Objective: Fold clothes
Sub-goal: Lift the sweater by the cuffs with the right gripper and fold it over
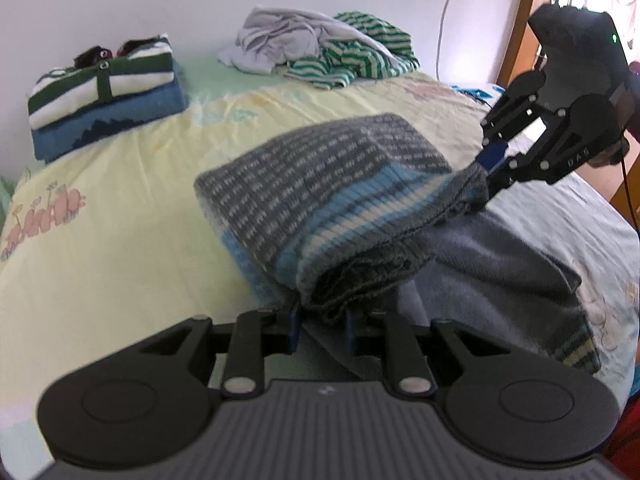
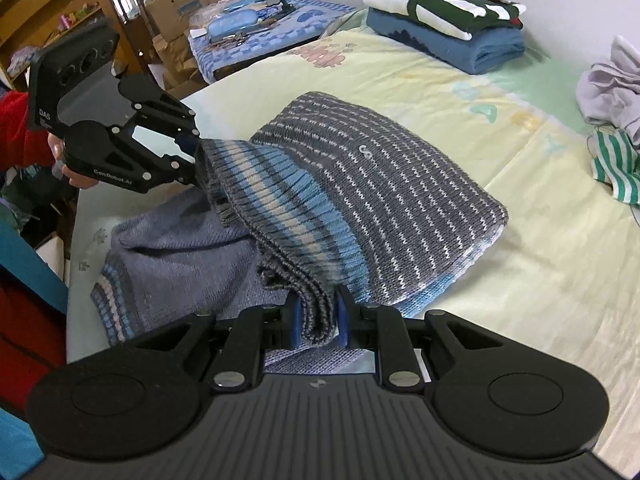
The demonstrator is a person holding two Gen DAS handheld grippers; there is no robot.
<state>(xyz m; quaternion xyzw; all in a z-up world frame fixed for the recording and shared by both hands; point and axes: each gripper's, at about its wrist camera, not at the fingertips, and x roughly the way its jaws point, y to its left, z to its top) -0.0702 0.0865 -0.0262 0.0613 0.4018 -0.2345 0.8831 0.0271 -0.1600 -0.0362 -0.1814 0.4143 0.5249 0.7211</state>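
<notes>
Here, through the left wrist camera, my left gripper (image 1: 322,330) has its jaws pinching one end of the grey knit sweater (image 1: 320,184), whose striped hem is lifted so the garment can double over on the bed (image 1: 120,240); the right gripper (image 1: 494,168) nips the hem's other end. Through the right wrist camera its jaws clamp bunched knit, and the folded stack (image 2: 444,28) waits well apart, likely the destination.

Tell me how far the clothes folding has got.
Done: two folded garments stacked near the wall. In hand: the left gripper and right gripper each pinch the striped hem of a grey knit sweater, mid-fold on the bed. Left: the crumpled pile of unfolded clothes.
</notes>
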